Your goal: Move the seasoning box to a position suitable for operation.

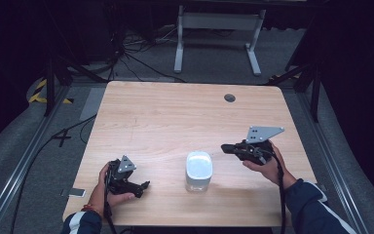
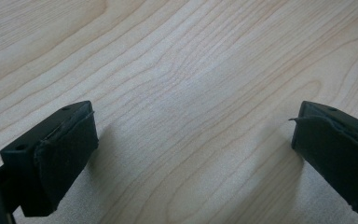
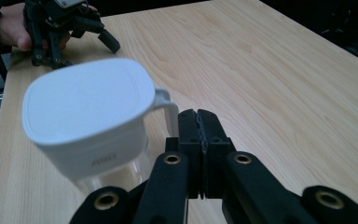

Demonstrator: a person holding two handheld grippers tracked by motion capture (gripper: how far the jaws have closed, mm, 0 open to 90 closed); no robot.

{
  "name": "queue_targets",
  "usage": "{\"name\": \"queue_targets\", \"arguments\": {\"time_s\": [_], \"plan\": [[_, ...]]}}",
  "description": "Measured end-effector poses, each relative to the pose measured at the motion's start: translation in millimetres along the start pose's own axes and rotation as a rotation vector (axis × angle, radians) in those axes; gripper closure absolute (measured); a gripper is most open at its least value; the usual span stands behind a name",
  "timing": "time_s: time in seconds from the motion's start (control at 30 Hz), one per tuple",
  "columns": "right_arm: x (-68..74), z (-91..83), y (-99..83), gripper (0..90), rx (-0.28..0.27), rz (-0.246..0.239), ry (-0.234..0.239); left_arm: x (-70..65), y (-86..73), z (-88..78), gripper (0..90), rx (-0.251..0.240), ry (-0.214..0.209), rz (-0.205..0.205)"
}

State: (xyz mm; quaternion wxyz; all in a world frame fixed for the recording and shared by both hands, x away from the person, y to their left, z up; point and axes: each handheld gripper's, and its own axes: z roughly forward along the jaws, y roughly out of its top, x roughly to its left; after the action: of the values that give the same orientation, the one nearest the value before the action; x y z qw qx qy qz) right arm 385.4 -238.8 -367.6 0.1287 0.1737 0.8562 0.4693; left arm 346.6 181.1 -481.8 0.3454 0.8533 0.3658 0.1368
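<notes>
White lidded pitcher [image 1: 198, 170] sits near the front edge of the tabletop [image 1: 175, 117], between both grippers. Right gripper [image 3: 199, 122] clenched on nothing beside the handle; left gripper [image 1: 145, 185] released over bare wood. Likely next: spread the right before approaching the handle

A: What's ahead of you?
B: My right gripper [image 3: 199, 122], jaws pressed together at lower centre. A white jug [image 3: 91, 123] sits left of them, its handle just beside my tips.
A: Beyond that?
B: My left gripper [image 3: 74, 28], upper left, on the wooden table [image 3: 279, 79].
</notes>
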Motion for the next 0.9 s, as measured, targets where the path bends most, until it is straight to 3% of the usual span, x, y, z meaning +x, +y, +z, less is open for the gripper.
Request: {"name": "queue_targets", "arguments": {"time_s": [0.27,0.53,0.9], "plan": [[8.8,28.1,25.6,89.4,-0.001,-0.046,0.057,0.3,0.1,0.0,0.4,0.001,0.0,0.003],[13.9,48.0,33.2,89.5,0.031,-0.067,0.097,0.3,0.5,0.2,0.3,0.002,0.001,0.005],[19.7,58.1,37.7,89.5,0.037,-0.07,0.12,0.1,0.6,0.1,0.3,0.004,0.002,0.003]]}}
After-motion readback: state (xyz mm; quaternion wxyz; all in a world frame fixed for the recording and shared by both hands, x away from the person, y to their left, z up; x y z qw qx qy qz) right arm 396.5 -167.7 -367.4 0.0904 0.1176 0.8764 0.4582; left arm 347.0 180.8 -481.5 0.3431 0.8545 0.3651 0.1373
